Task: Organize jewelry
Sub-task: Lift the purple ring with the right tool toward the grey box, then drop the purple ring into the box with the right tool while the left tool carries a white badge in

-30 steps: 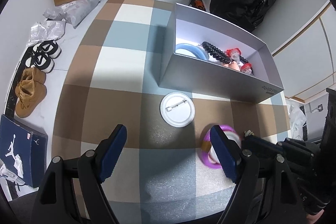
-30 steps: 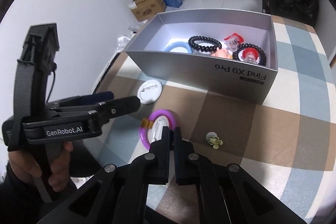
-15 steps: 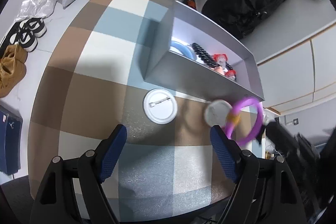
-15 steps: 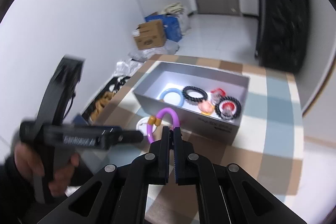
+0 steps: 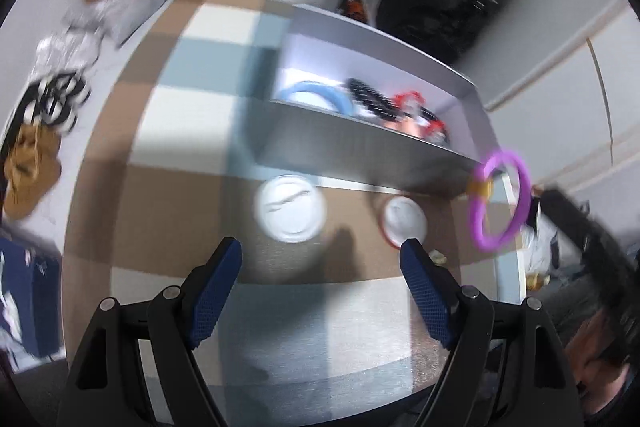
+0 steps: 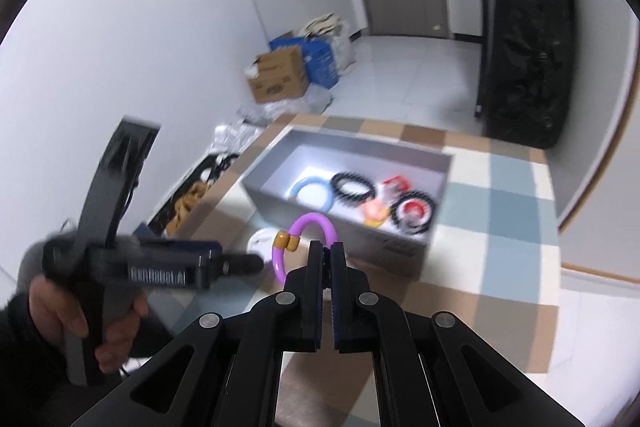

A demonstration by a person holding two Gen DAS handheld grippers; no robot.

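Note:
My right gripper (image 6: 327,247) is shut on a purple ring bracelet (image 6: 301,227) with amber beads and holds it in the air in front of the grey box (image 6: 280,169). The bracelet also shows at the right of the left wrist view (image 5: 520,187). The box (image 5: 360,151) holds a blue ring (image 5: 316,91), black bead bracelets (image 6: 353,185) and red pieces. My left gripper (image 5: 320,263) is open and empty above the checked tablecloth, near a white round badge (image 5: 290,207) and a smaller white badge (image 5: 404,217).
A small flower-shaped piece (image 5: 438,258) lies by the right finger of my left gripper. A black bag (image 6: 528,47) stands behind the table. Cardboard boxes (image 6: 278,75) and shoes (image 5: 32,163) are on the floor at the left.
My right gripper has lifted the purple bracelet off the tablecloth and raised it toward the box. A smaller white badge now shows where the bracelet lay. My left gripper stays open.

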